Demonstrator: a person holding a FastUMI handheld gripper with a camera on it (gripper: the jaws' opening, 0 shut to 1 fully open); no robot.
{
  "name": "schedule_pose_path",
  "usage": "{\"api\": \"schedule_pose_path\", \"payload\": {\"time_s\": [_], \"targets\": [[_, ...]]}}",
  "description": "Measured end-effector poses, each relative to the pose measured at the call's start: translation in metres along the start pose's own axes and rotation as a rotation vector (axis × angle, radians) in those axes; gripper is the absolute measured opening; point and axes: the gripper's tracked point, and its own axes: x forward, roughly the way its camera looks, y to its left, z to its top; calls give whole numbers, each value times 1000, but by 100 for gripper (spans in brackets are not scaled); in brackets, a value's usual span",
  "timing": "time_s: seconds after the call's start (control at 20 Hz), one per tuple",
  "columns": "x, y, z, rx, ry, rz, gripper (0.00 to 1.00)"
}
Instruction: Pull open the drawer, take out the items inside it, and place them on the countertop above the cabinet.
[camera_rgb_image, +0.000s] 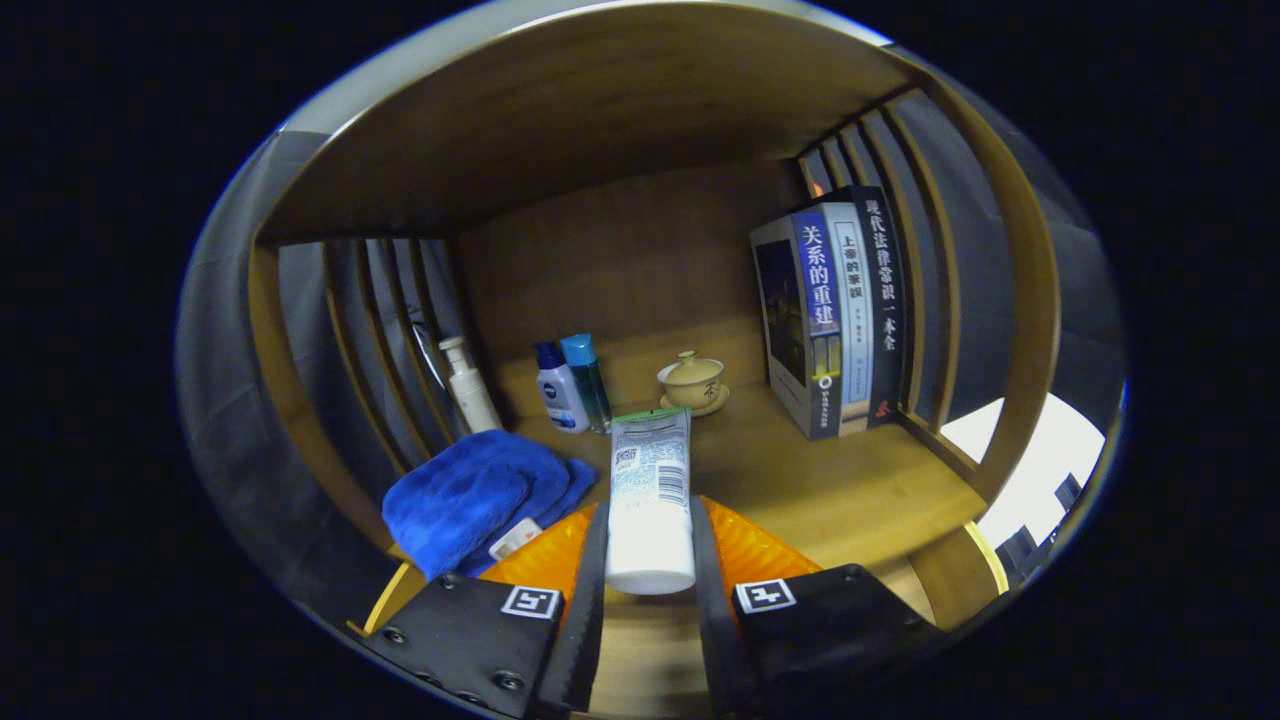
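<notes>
1. A wooden shelf unit (640, 250) with slatted sides surrounds everything; its countertop (800, 480) runs from the fingers back to the rear wall.
2. Three books (835, 310) stand upright together at the right of the countertop, against the right slats, spines facing out.
3. A folded blue cloth (470, 495) lies on the left of the countertop, just beside the left finger, with a small white tag at its near edge.
4. A white tube (648, 500) lies lengthwise between the two fingers, cap end nearest the camera, its far end pointing toward the back wall.
5. The gripper (648, 560) is clenched on that tube, one finger pressing each side.
6. A white pump bottle (470, 385) stands at the back left by the slats.
7. Two small bottles (572, 385), one white with a blue cap, one blue-green, stand side by side beyond the tube.
8. A small lidded cup on a saucer (692, 383) sits behind the tube, between the bottles and the books.
</notes>
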Motion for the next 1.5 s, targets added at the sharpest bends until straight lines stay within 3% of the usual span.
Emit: {"api": "schedule_pose_path", "payload": {"time_s": [0.35,0.75,1.0,1.3,1.5], "targets": [[51,-6,-25,-16,87,-57,50],[63,-20,-54,-8,154,-96,52],[62,-16,-49,-10,128,-80,54],[50,-15,-21,-38,26,-106,98],[25,-15,5,-68,-71,-110,99]]}}
